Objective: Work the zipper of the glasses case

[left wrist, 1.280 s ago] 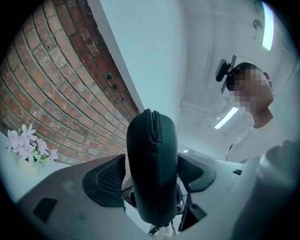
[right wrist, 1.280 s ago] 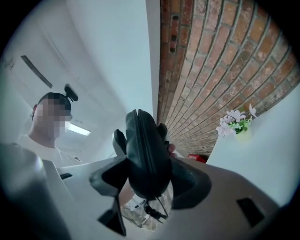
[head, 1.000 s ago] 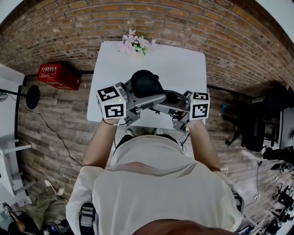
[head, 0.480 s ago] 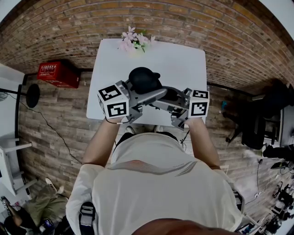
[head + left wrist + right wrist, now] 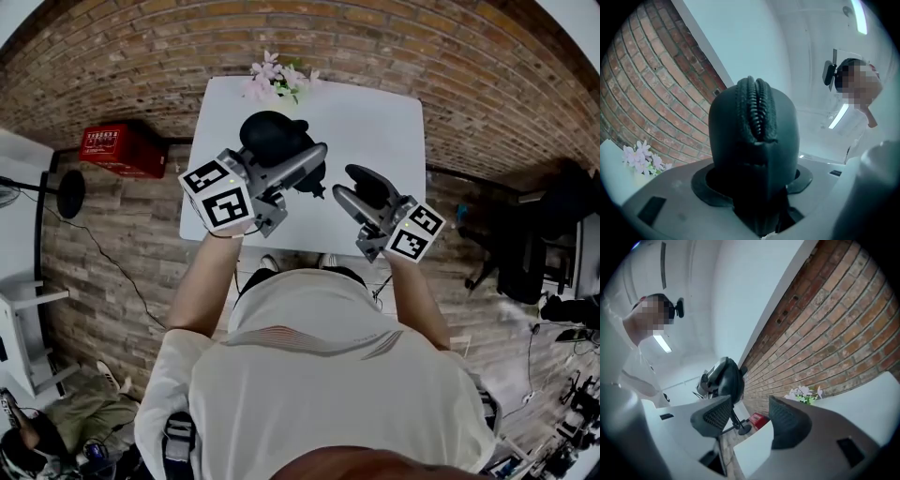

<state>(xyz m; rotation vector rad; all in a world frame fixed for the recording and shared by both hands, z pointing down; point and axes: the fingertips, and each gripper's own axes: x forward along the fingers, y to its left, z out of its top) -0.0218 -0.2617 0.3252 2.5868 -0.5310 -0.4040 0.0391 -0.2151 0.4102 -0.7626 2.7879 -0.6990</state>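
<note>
Right hand-held gripper (image 5: pixel 346 182) drew away; glasses case (image 5: pixel 272 139) half hidden.

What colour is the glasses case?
The glasses case is black all over, zipper included; clearest in the left gripper view.

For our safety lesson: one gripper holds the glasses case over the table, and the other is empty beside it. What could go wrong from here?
1. Only the left gripper holds the glasses case over the table. Its jaws have just been closing on the rounded shell, which could slip and drop.
2. The right gripper, empty, its jaws apart though just closed a little, is off the zipper. Coming back, it may miss it.
3. A swing could hit the flowers.
</note>
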